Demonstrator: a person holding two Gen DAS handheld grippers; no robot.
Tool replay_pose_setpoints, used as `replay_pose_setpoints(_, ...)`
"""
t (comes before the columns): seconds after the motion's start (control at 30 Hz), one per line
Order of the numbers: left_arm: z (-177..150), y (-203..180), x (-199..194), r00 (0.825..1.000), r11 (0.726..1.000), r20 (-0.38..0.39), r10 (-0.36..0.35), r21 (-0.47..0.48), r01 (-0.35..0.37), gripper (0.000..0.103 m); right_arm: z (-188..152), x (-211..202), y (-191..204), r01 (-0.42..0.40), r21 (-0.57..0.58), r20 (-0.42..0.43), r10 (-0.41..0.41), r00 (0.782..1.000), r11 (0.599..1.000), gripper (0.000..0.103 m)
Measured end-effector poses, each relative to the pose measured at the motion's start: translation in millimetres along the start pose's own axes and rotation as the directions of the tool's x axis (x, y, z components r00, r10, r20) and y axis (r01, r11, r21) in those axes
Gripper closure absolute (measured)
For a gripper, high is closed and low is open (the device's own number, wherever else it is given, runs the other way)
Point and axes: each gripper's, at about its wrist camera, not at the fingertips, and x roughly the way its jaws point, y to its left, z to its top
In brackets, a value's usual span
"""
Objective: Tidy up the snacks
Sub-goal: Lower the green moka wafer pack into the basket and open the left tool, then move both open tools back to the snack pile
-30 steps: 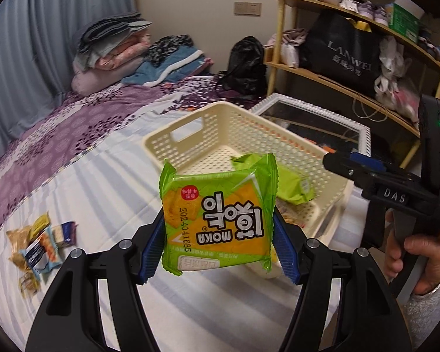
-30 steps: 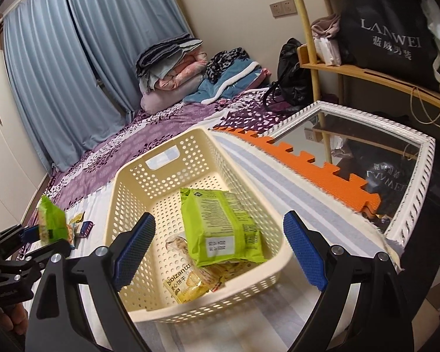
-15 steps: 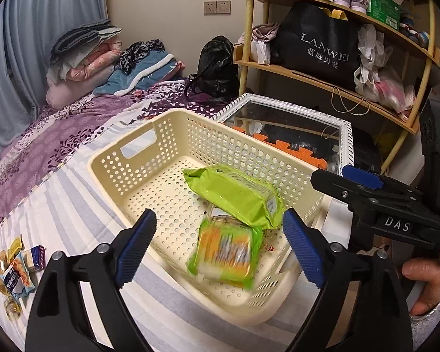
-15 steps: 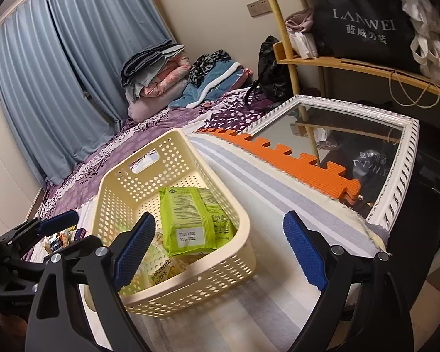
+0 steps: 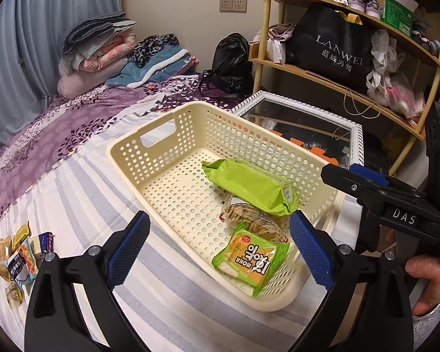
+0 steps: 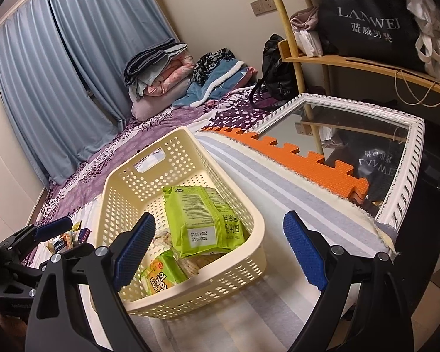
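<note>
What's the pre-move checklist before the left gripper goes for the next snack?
1. Left gripper fingers empty: ok, they have just been opening, nothing between them.
2. Moka packet inside the basket: ok, at its near end.
3. Right gripper empty: ok, open.
4. Loose snacks left on the bed: ok, a small pile to the basket's left.
5. Basket has room: ok, far half bare.
6. Count of loose snacks: cannot tell.

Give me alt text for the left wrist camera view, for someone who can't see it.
A cream basket on a striped bedsheet holds three snack packs, the green-and-yellow pack nearest the open, empty left gripper. More small snacks lie loose on the sheet at left.
</note>
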Motion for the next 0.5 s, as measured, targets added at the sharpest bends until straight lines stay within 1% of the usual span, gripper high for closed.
replay_pose_setpoints(0.27, -2, 12, -8, 1.0, 0.999, 0.005, 0.015, -0.029, -0.014, 0.005, 0, 1, 16, -0.015, -0.021, -0.002, 0.015, 1.0, 1.0, 0.015)
replay_pose_setpoints(0.5, -7, 33, -18, 0.999, 0.996, 0.008, 0.04, -0.077, -0.039, 0.005, 0, 2, 35, -0.038, -0.049, -0.004, 0.038, 0.999, 0.998, 0.014)
